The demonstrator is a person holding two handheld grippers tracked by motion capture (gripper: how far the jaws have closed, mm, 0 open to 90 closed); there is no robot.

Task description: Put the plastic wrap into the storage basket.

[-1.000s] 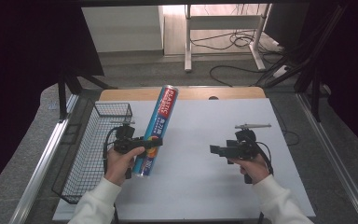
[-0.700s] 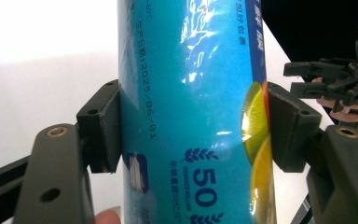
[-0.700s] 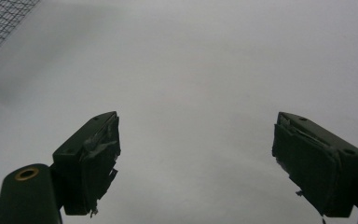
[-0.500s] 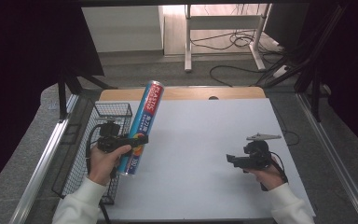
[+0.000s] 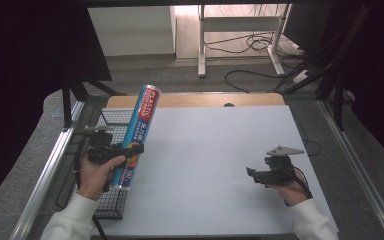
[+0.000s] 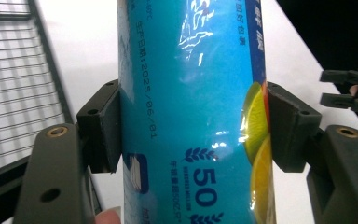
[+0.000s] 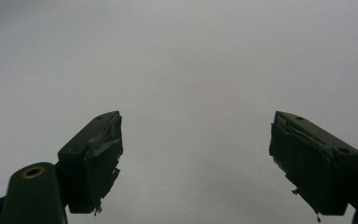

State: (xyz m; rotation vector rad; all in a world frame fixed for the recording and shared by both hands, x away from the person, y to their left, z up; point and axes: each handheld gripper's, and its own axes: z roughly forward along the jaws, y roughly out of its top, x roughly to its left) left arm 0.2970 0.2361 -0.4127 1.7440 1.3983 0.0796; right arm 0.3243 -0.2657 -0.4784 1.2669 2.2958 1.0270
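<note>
Clamping the blue tube (image 5: 137, 136) at frame left, the left gripper (image 5: 111, 151) holds tight while the right gripper (image 5: 252, 173), lower right, has been closing its empty, still wide jaws.

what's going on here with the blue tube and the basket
A person works at a white table with a two-jaw gripper in each hand. The left gripper is clamped around a tall blue tube printed with lemon slices, held lifted and tilted at the table's left edge, beside and partly over a black wire basket. The tube is not in the basket yet. The right gripper sits low over bare table at the right; its jaws have just been closing a little, nothing between them.
</note>
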